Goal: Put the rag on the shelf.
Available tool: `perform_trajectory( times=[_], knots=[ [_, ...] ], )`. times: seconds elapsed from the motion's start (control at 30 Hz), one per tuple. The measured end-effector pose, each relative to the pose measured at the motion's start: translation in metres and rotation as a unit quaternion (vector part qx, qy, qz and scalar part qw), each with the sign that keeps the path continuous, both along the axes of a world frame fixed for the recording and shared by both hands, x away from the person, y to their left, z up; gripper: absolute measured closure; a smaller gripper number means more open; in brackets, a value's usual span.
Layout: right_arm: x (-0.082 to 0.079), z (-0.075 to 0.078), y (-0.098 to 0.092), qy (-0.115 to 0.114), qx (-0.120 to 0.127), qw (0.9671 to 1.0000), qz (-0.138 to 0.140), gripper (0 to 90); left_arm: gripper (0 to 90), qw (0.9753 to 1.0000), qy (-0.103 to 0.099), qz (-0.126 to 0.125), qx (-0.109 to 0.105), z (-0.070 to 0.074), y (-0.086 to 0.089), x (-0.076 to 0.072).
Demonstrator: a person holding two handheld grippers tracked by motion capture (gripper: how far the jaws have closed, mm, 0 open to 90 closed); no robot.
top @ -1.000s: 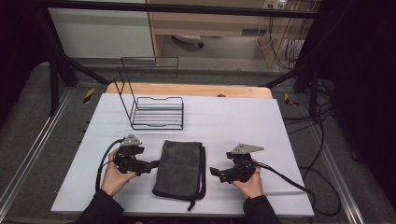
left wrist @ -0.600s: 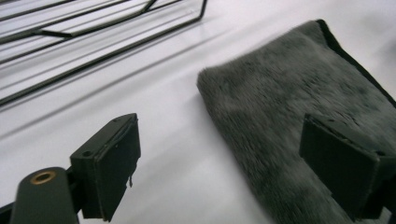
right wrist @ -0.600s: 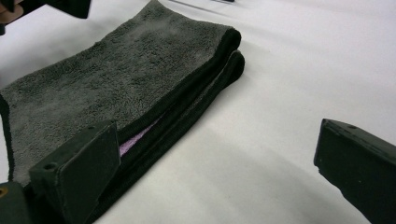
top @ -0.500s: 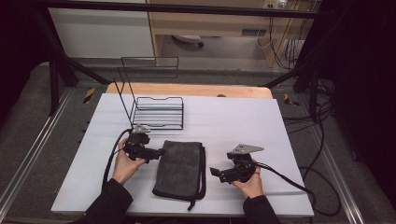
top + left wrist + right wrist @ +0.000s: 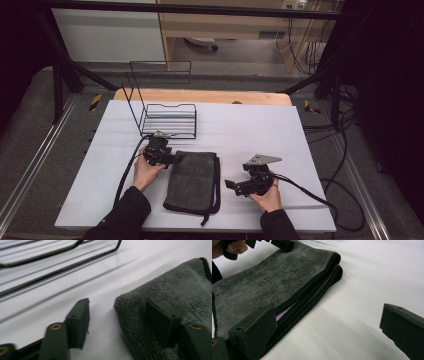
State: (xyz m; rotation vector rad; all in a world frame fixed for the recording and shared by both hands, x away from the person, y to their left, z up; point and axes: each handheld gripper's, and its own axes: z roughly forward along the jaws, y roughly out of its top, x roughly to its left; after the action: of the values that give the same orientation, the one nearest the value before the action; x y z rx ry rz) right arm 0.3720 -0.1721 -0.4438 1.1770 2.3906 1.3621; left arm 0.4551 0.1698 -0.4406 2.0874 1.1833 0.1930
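A folded dark grey towel [image 5: 192, 180] lies flat on the white table [image 5: 250, 130], between the two hands. My left gripper [image 5: 174, 159] is at the towel's far left corner. In the left gripper view it [image 5: 120, 322] is open, one jaw low over the bare table and the other over the towel [image 5: 175, 290], the corner between them. My right gripper [image 5: 231, 185] sits to the right of the towel, pointing at its long edge. In the right gripper view it [image 5: 329, 332] is open beside the towel [image 5: 274, 282], with a purple layer [image 5: 284, 311] showing in the fold.
A black wire rack [image 5: 167, 117] stands just beyond the left gripper; its base wires [image 5: 62, 262] run across the top of the left gripper view. Cables [image 5: 310, 192] trail from both grippers. A wooden board [image 5: 200, 95] borders the far table edge.
The left hand has carried its gripper forward and to the right, from beside the towel's left edge up to its far left corner. The right gripper and the towel have stayed put.
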Motion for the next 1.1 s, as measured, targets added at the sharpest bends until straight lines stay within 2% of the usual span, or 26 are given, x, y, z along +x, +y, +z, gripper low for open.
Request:
perform_trajectory(
  times=[0.23,0.33,0.4,0.6,0.77,0.9,0.97,1.1],
  knots=[
    [0.001,-0.001,0.0,0.001,-0.005,1.0,-0.002,1.6,54.7,0.9997,0.018,0.003,-0.014,-0.002,0.002,-0.004],
    [0.002,-0.001,0.001,0.005,-0.001,1.0,-0.006,2.1,60.4,0.9998,0.018,-0.007,-0.01,-0.002,0.0,-0.005],
    [0.003,-0.001,0.001,0.005,0.001,1.0,-0.008,2.7,66.5,0.9997,0.019,-0.01,-0.014,-0.003,-0.002,-0.007],
    [0.009,0.002,0.002,0.006,0.013,0.9997,-0.02,5.7,70.5,0.9996,0.02,-0.009,-0.016,-0.003,-0.003,-0.008],
    [0.02,0.009,0.013,0.004,0.019,0.9995,-0.025,9.2,73.6,0.9997,0.02,-0.007,-0.013,-0.003,-0.004,-0.009],
    [0.032,0.012,0.025,0.004,0.009,0.9994,-0.034,14.4,74.2,0.9997,0.019,-0.007,-0.012,-0.003,-0.005,-0.009],
    [0.039,0.011,0.032,0.01,0.01,0.9992,-0.037,18.0,74.2,0.9998,0.016,-0.005,-0.011,-0.003,-0.006,-0.01],
    [0.054,0.008,0.046,0.019,-0.006,0.9988,-0.044,22.8,74.3,0.9999,0.012,-0.006,-0.007,-0.003,-0.006,-0.011]
  ],
)
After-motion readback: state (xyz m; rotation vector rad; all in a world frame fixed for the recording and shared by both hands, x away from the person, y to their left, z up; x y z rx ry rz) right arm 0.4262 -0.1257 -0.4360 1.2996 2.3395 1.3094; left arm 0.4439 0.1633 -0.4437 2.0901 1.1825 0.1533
